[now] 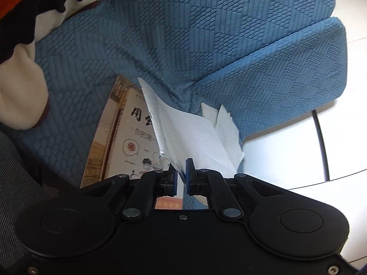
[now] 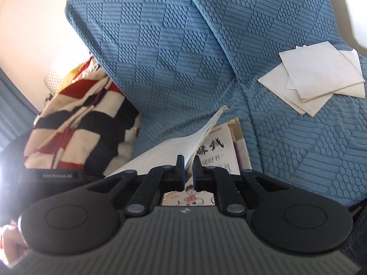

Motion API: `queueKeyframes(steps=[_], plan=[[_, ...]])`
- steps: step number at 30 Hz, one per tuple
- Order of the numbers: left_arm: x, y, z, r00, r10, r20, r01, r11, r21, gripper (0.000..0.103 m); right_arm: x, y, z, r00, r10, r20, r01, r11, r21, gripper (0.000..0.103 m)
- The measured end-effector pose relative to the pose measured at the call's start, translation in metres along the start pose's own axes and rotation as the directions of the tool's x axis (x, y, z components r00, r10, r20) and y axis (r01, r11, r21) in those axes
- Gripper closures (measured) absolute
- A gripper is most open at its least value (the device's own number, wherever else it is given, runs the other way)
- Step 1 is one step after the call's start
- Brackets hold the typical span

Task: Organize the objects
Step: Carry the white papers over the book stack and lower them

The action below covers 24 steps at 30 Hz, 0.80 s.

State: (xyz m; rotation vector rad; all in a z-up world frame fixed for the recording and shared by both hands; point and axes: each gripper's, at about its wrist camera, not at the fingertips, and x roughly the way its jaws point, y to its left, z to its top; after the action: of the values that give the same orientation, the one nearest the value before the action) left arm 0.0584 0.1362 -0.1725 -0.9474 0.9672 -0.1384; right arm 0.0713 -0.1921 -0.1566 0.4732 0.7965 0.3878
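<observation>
- The blue sofa point(image 2: 174, 52) is carrying everything — its textured cover is filling both views, seat below and backrest rising at the far side.
- A striped blanket point(image 2: 75, 126) in red, black and cream is lying bunched at the left end of the seat, well apart from the paper items.
- A book point(image 1: 128, 137) with black brush lettering on its cover is lying flat on the seat, its long axis running from near to far, directly under both tools.
- A thin booklet point(image 2: 169, 149) is being held above that book. In the right wrist view it is curving up and away to the far right; the right tool point(image 2: 189, 167) is pinching its near edge, jaws standing narrow on the paper.
- The left tool point(image 1: 181, 171) is also clamping narrowly on a pale sheet-like edge point(image 1: 183, 133) that is fanning away toward the far side — most likely the same booklet gripped at another spot, though I cannot tell for sure.
- A small stack of white paper squares point(image 2: 321, 75) is sitting at the far right of the seat, against the backrest crease, apart from the book.
- Judging by this layout, the turning relation is vertical — the booklet is hanging just over the flat book, both tools pointing down and forward, so laying it squarely on top is calling for matching its long edge with the book's near-to-far axis.
</observation>
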Motion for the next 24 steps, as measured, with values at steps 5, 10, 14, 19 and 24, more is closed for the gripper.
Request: queueKeyframes(steps=[5,10,14,19,24], plan=[[0.006,0.009,-0.006,0.999,0.043,-0.014,-0.043,0.999,-0.007,0.098,0.002,-0.001,-0.012,1.0,-0.012,-0.018,0.011,1.0,-0.016,0.093],[0.011,0.014,-0.012,0.995,0.09,-0.035,-0.091,0.996,-0.016,0.097,0.006,-0.004,-0.021,0.998,-0.027,-0.061,0.026,0.999,-0.021,0.093],[0.016,0.018,-0.018,0.991,0.12,-0.054,-0.121,0.992,-0.021,0.096,0.008,0.0,-0.028,0.995,-0.06,-0.082,0.053,0.996,-0.076,0.093],[0.018,0.022,-0.024,0.988,0.146,-0.059,-0.147,0.989,-0.023,0.095,0.01,-0.001,-0.035,0.991,-0.074,-0.108,0.063,0.993,-0.105,0.093],[0.025,0.027,-0.031,0.981,0.174,-0.087,-0.176,0.984,-0.014,0.094,0.017,-0.004,-0.041,0.984,-0.109,-0.14,0.091,0.988,-0.127,0.093]])
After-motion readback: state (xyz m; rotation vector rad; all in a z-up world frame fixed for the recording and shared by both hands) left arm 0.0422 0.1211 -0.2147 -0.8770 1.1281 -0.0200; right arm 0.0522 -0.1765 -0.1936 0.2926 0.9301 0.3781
